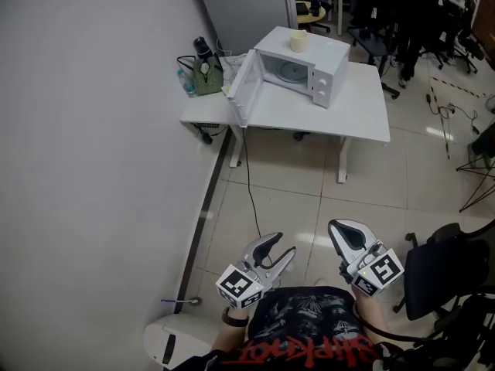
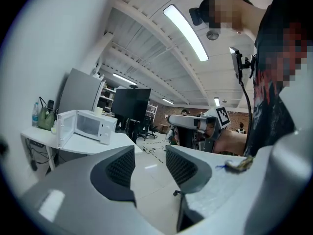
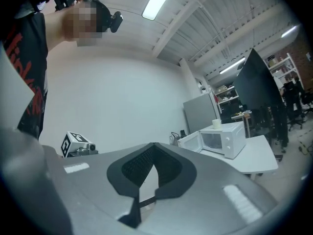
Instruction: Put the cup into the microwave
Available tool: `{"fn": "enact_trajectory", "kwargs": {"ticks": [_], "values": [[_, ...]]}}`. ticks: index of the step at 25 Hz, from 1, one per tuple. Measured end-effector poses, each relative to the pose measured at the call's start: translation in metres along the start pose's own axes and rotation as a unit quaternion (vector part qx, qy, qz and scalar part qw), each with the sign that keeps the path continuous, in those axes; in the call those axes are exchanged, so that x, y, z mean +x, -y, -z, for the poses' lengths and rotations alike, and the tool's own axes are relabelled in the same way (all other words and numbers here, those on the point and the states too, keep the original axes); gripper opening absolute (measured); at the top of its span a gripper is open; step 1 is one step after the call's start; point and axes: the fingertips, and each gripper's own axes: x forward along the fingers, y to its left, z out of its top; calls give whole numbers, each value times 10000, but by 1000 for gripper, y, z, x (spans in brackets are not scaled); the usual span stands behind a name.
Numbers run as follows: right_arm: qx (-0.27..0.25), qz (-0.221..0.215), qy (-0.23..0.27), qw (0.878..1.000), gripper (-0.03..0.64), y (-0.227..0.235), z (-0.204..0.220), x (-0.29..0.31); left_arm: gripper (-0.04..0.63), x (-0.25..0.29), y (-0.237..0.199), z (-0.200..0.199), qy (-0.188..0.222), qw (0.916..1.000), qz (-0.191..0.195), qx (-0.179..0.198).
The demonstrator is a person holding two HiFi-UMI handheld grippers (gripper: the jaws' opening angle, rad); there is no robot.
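Observation:
A pale cup (image 1: 298,40) stands on top of a white microwave (image 1: 309,72), whose door (image 1: 244,87) hangs wide open to the left. The microwave sits on a white table (image 1: 348,110) far ahead of me. Both grippers are held low near my body, well short of the table. My left gripper (image 1: 283,244) has a narrow gap between its pads (image 2: 122,168) and nothing in it. My right gripper (image 1: 342,228) is shut and empty, its tips touching (image 3: 152,148). Both gripper views show the microwave (image 2: 90,126) (image 3: 225,138) and the cup (image 2: 98,110) (image 3: 216,123) in the distance.
A green bag with bottles (image 1: 203,74) sits on the table's left end by the grey wall. A black cable (image 1: 249,184) trails down to the tiled floor. Office chairs (image 1: 371,22) stand behind the table, a black chair (image 1: 441,273) at my right, a white object (image 1: 174,338) at lower left.

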Motion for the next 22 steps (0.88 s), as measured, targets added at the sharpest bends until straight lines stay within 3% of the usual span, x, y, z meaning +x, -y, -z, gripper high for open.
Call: {"fn": "enact_trajectory", "kwargs": {"ticks": [5,14,22], "values": [[24,0,-117,9999,0,-6,6,23,198,-11,-20,0,-50,10000,12,-59],[-13,164,-248,9996,0,-18,10,43,198,-17,-43,9,-381,9984,426,-22],[52,376,-520,9979,0,15,30,50,198,-1,-66,19,-434,9979,480,-81]]}}
